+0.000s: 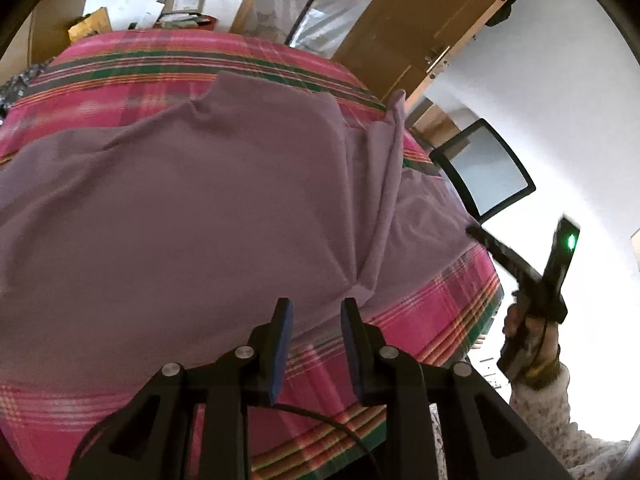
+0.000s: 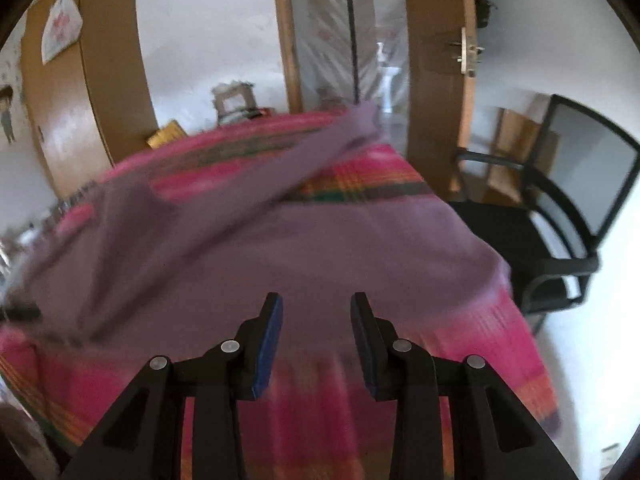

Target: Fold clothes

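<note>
My purple garment point(image 1: 200, 208) lies spread on the plaid bed point(image 1: 440, 312) — one sleeve folded in, the rest unfolded. My left tool point(image 1: 316, 312) and right tool point(image 2: 316, 308) hover open, empty.

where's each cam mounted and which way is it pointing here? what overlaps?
Left wrist: on the left gripper, looking down and forward over the purple garment on the plaid bedspread; own open fingers show, plus the right hand with its gripper at the right edge.
Right wrist: on the right gripper, looking forward across the bed toward the doorway and black chair; own open fingers show; blurred.
Shared: garment, bedspread, door, chair.
</note>
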A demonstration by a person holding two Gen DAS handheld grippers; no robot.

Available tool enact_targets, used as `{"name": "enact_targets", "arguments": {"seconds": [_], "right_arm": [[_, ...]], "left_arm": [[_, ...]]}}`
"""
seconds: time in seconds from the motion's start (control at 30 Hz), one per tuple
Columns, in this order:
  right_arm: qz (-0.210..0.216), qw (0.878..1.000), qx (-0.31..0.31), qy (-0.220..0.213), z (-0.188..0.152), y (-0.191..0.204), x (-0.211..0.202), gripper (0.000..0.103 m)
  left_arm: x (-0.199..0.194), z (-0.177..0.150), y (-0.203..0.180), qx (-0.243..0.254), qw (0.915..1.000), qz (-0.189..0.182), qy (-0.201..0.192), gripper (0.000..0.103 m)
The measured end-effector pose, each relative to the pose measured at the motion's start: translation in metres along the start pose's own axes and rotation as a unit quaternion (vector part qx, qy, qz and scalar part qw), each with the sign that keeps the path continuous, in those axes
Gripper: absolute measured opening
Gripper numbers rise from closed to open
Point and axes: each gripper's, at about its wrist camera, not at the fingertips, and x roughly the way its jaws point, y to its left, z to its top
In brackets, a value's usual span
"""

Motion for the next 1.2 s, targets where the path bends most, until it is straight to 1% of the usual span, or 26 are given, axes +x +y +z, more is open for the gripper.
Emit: {"name": "enact_targets", "arguments": {"seconds": [0.13, 0.33, 0.43, 0.57, 0.67, 0.73, 0.8, 0.97, 1.03, 1.07, 1.17, 1.2], "right_arm": [[0.021, 1.0, 0.007, -0.004, 0.035, 0.009, 0.026, 0.037], [0.038, 0.999, 0.008, 0.017, 0.069, 0.018, 0.07, 0.037], [0.05, 0.998, 0.033, 0.032, 0.082, 0.016, 0.088, 0.037], [0.062, 0.996, 0.052, 0.043, 0.094, 0.014, 0.105, 0.037], [0.061, 0.995, 0.055, 0.06, 0.101, 0.015, 0.121, 0.037], [0.061, 0.994, 0.057, 0.067, 0.105, 0.016, 0.128, 0.038], [0.048, 0.995, 0.053, 0.068, 0.109, 0.016, 0.133, 0.038], [0.027, 0.995, 0.055, 0.084, 0.118, 0.015, 0.149, 0.038], [0.018, 0.994, 0.053, 0.09, 0.12, 0.016, 0.154, 0.037], [0.016, 0.994, 0.053, 0.093, 0.121, 0.016, 0.156, 0.037], [0.015, 0.993, 0.059, 0.099, 0.121, 0.013, 0.16, 0.037], [0.016, 0.993, 0.06, 0.1, 0.12, 0.012, 0.161, 0.036]], "left_arm": [[0.01, 0.007, -0.003, 0.001, 1.0, -0.007, 0.006, 0.026], [0.014, 0.021, -0.011, 0.016, 0.9998, -0.006, 0.006, 0.026], [0.016, 0.03, -0.018, 0.026, 0.9996, -0.009, 0.003, 0.026], [0.026, 0.038, -0.023, 0.033, 0.9992, -0.018, 0.015, 0.026], [0.036, 0.039, -0.027, 0.033, 0.9988, -0.023, 0.029, 0.026], [0.039, 0.039, -0.032, 0.044, 0.998, -0.028, 0.035, 0.026], [0.042, 0.038, -0.037, 0.053, 0.9974, -0.029, 0.04, 0.026], [0.052, 0.039, -0.047, 0.069, 0.9965, -0.011, 0.047, 0.026], [0.054, 0.04, -0.053, 0.079, 0.9958, -0.011, 0.046, 0.026], [0.056, 0.04, -0.056, 0.086, 0.9952, -0.004, 0.046, 0.026], [0.064, 0.04, -0.064, 0.109, 0.9922, 0.032, 0.051, 0.026], [0.067, 0.04, -0.067, 0.115, 0.9913, 0.036, 0.053, 0.026]]}}
